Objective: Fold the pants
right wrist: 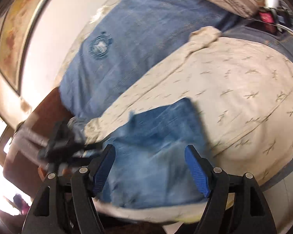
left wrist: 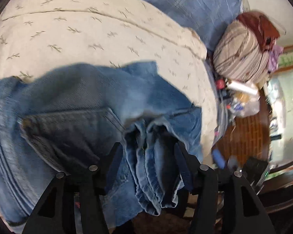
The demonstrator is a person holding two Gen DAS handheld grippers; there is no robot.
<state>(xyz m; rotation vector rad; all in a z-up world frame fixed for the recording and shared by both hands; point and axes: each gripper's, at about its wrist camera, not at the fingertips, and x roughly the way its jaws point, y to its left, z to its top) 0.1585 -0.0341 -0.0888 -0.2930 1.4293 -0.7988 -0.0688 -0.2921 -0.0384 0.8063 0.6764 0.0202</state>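
Covering the bed [left wrist: 185, 2] is a blue blanket, then a beige leaf-print sheet [left wrist: 68, 39]. Jeans [left wrist: 78, 101] lie on that sheet, back pocket up. Left claw [left wrist: 148, 152]: jaws parted, a bunched denim fold sits between them, pads not clearly pressing it. Right claw [right wrist: 150, 167]: jaws wide apart over the flat denim, nothing held. Striped pillow [left wrist: 242, 56] lies beyond the sheet's corner.

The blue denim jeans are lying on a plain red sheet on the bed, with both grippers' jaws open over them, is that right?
Not quite. The blue denim jeans lie on a beige sheet printed with small sprigs, not a plain red one, as both wrist views show. The rest holds: both the left gripper and right gripper have open jaws.
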